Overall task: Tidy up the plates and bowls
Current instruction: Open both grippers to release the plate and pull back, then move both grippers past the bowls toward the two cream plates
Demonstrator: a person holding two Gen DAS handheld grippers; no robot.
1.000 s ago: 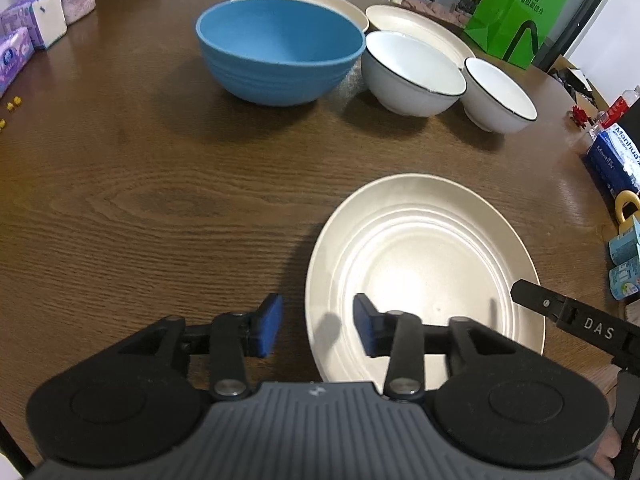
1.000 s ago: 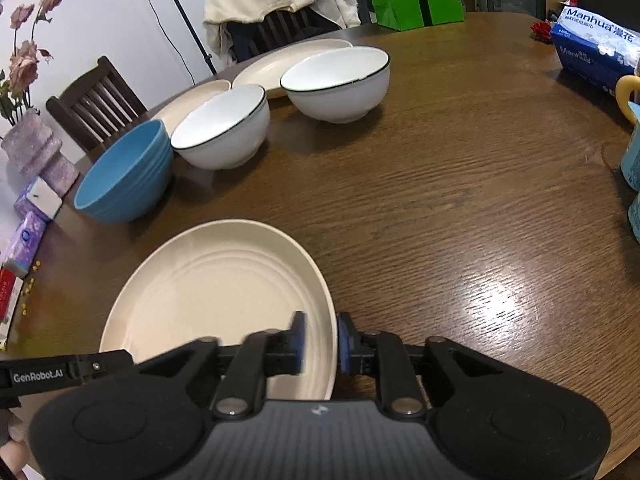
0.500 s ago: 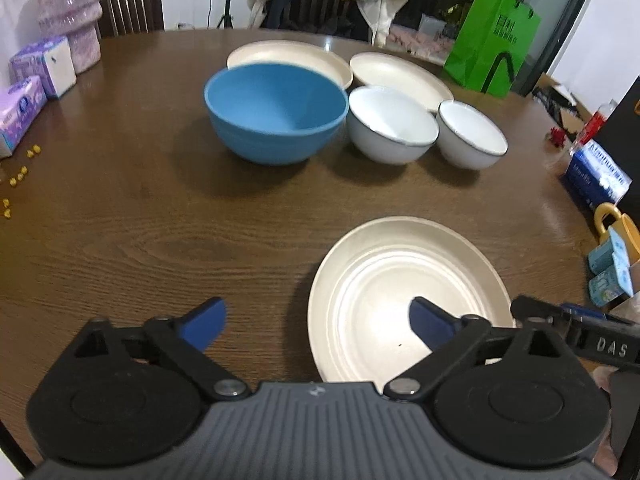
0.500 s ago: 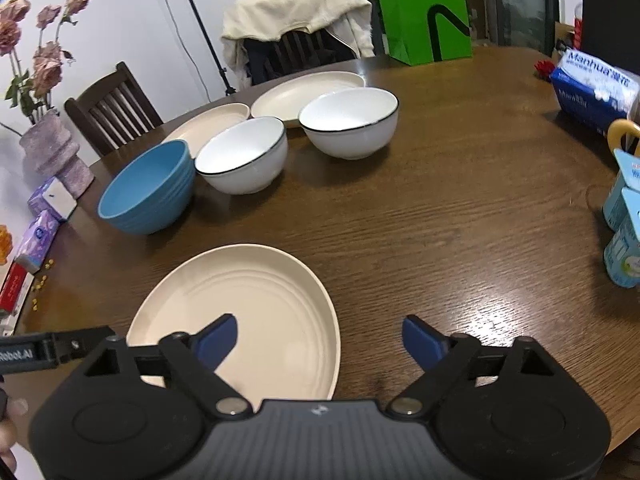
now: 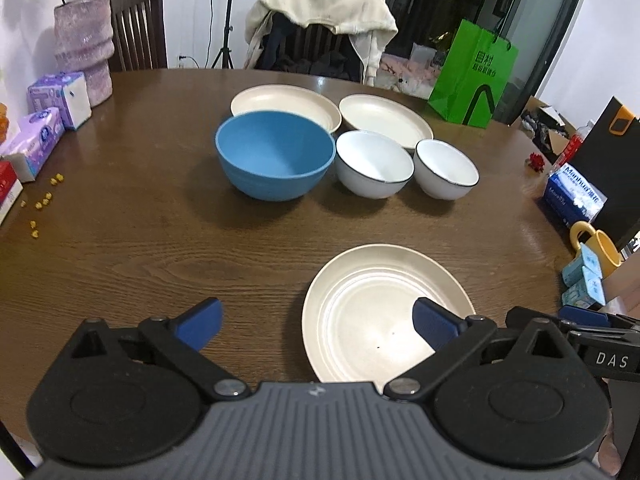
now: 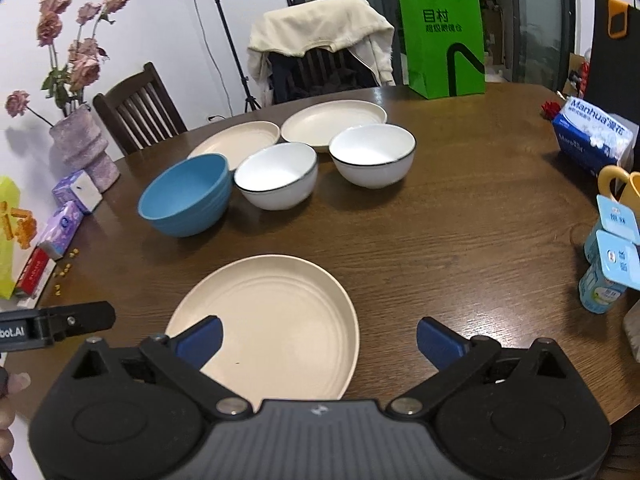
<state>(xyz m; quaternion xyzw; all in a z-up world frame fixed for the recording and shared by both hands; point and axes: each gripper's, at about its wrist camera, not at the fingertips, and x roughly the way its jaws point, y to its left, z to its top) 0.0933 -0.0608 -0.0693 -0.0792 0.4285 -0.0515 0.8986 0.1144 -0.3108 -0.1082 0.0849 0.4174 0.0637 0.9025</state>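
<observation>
A cream plate (image 5: 372, 308) (image 6: 280, 312) lies flat on the brown table near the front edge. My left gripper (image 5: 316, 322) is open and empty above its left rim. My right gripper (image 6: 320, 338) is open and empty above its right rim. Farther back stand a blue bowl (image 5: 275, 154) (image 6: 186, 196), a larger white bowl (image 5: 374, 162) (image 6: 276, 174) and a smaller white bowl (image 5: 446, 168) (image 6: 372, 154). Behind them lie two more cream plates (image 5: 286, 106) (image 5: 386, 118).
Tissue packs (image 5: 36, 140) and a pink vase (image 5: 84, 44) stand at the left, with yellow crumbs (image 5: 42, 200). A green bag (image 5: 474, 74), a blue tissue box (image 5: 574, 196), a yellow mug (image 5: 598, 246) and yogurt cups (image 6: 610, 256) sit at the right.
My right gripper let go of the plate's rim and opened wide. My left gripper also opened. Both pulled back and up; the plate now rests on the table.
</observation>
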